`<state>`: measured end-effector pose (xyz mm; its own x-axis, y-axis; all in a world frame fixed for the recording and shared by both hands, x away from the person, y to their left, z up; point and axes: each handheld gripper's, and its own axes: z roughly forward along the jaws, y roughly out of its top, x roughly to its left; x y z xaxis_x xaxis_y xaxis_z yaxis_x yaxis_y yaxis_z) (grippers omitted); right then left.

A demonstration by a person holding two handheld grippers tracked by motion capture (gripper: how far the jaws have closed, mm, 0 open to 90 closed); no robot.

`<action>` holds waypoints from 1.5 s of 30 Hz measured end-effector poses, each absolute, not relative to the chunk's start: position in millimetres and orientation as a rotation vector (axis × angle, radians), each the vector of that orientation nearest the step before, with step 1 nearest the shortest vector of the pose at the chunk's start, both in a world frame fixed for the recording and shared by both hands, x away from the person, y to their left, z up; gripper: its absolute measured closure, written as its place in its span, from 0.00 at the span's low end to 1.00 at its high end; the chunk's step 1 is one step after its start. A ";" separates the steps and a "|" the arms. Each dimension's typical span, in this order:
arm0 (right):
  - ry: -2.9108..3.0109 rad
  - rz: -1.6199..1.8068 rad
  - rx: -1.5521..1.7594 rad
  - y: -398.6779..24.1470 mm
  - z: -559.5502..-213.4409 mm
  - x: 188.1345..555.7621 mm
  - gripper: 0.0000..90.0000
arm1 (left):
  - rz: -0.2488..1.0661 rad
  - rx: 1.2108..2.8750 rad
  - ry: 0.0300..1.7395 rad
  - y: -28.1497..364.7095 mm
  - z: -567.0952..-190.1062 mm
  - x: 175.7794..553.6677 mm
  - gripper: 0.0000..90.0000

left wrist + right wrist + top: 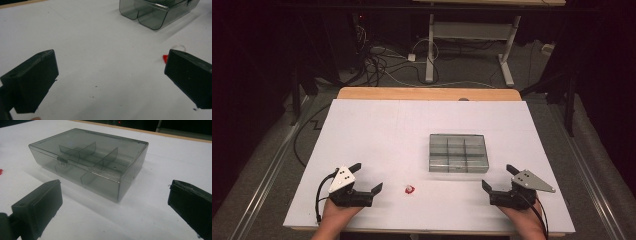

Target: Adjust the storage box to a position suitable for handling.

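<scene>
A smoky clear plastic box (458, 152) with inner dividers and a shut lid lies right of the table's middle; it also shows in the right gripper view as the box (90, 162) and in the left gripper view as the box (155, 12). A small red and clear item (410, 189) lies on the white sheet near the front; its red edge (165, 58) peeks from behind one jaw. My left gripper (369, 177) rests open at the front left, empty. My right gripper (499, 176) rests open at the front right, just before the box, empty. Each is held by a hand.
A white sheet (377, 130) covers the wooden table (427, 93). Behind the table, cables (377, 65) lie on the floor near a white desk frame (472, 35). Metal rails run along both sides of the table.
</scene>
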<state>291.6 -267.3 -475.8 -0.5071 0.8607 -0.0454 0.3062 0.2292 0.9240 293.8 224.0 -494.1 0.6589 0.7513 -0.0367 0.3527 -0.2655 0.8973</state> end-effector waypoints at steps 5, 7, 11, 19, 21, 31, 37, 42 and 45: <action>1.955 1.250 1.064 -266.3 -475.9 290.0 0.01 | 0.486 1.890 0.870 222.7 -494.1 295.0 0.00; 1.960 1.252 1.065 -266.2 -475.7 290.2 0.01 | 0.492 1.895 0.870 222.1 -494.1 295.0 0.00; 1.957 1.249 1.062 -265.8 -473.9 290.1 0.01 | 0.492 1.889 0.872 222.5 -494.1 294.5 0.00; 2.008 1.252 1.020 -262.5 -466.3 287.3 0.01 | 0.487 1.887 0.863 223.0 -494.2 294.5 0.00; 2.028 1.245 1.022 -260.5 -466.1 287.2 0.01 | 0.479 1.883 0.869 223.3 -494.3 295.0 0.00; 2.123 1.214 1.037 -256.0 -469.6 289.2 0.02 | 0.476 1.887 0.875 223.6 -494.4 295.9 0.00; 2.165 1.218 1.038 -252.6 -470.1 288.6 0.07 | 0.481 1.890 0.866 223.0 -494.5 295.3 0.00; 2.207 1.232 1.014 -248.1 -470.8 287.9 0.14 | 0.471 1.890 0.870 223.6 -494.5 296.1 0.00; 2.227 1.243 1.005 -243.6 -471.5 286.9 0.19 | 0.466 1.888 0.874 223.9 -494.6 296.4 0.00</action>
<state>286.9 -243.6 -471.5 -0.6629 0.7487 0.0026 0.3952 0.3469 0.8506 296.4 223.9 -494.6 0.6695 0.7411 -0.0504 0.3707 -0.2745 0.8873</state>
